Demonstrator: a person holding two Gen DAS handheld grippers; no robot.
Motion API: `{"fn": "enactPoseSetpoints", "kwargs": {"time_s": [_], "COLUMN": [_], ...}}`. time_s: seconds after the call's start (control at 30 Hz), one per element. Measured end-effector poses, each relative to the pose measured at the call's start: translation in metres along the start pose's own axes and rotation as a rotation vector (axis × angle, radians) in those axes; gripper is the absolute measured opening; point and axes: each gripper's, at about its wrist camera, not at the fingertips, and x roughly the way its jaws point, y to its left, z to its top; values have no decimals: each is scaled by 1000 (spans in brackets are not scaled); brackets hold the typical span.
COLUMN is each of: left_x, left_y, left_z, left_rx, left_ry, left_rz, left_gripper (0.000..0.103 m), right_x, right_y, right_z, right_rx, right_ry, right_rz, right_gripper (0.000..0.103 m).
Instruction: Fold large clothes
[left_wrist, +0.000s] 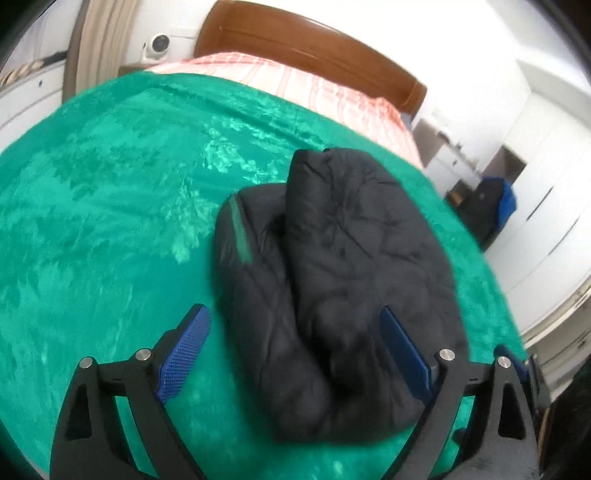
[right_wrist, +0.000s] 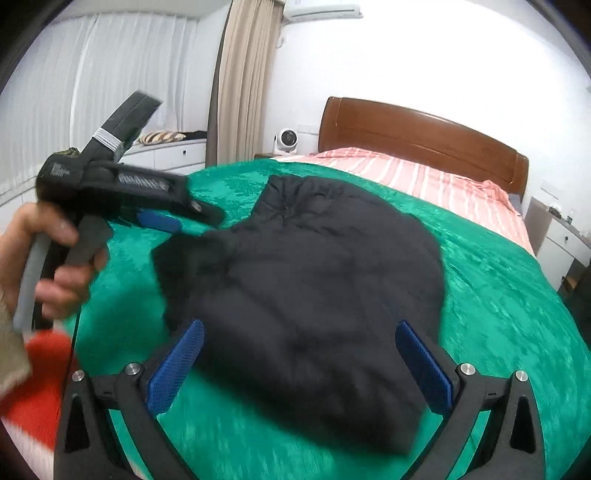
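A black padded jacket (left_wrist: 351, 258) lies folded into a thick bundle on the green blanket (left_wrist: 110, 221), one layer lapped over another. My left gripper (left_wrist: 291, 312) hovers above its near end with the blue pads (left_wrist: 183, 354) spread wide and nothing pressed between them. In the right wrist view the same jacket (right_wrist: 303, 295) fills the middle, blurred. My right gripper (right_wrist: 300, 326) is also open, its pads (right_wrist: 177, 369) standing either side of the near edge without touching it. The left gripper (right_wrist: 184, 219) shows at the left, held by a hand (right_wrist: 40, 258), off the jacket's far left corner.
The green blanket (right_wrist: 498, 295) covers a bed with a pink striped sheet (right_wrist: 424, 177) and a brown wooden headboard (right_wrist: 424, 129). A small white fan (right_wrist: 286, 138) stands beside the bed, by a beige curtain (right_wrist: 243, 74). A red thing (right_wrist: 37, 387) sits at the lower left.
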Motion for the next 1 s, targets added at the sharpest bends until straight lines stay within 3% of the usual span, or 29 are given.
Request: {"fn": "enactPoseSetpoints", "kwargs": {"time_s": [0.1, 0.17, 0.33, 0.5, 0.73, 1.0], "left_x": [-20, -29, -27, -22, -13, -8], "left_y": [11, 15, 26, 37, 35, 39], "left_z": [-17, -28, -44, -44, -43, -44], "left_rx": [-62, -88, -99, -115, -32, -25], "left_ry": [-22, -33, -23, -30, -20, 8], "left_rz": [-36, -45, 16, 75, 217, 188], "left_gripper": [95, 97, 100, 100, 100, 100], "right_x": [-23, -27, -24, -39, -48, -98], "right_y": [-10, -19, -46, -66, -91, -121], "right_z": [-35, -59, -100, -113, -122, -154], "right_rx": [-5, -4, 53, 98, 192, 361], "right_ry": [9, 60, 203, 216, 294, 306], "right_rz": [-26, -44, -49, -84, -84, -88], "right_gripper": [102, 102, 102, 102, 102, 102]}}
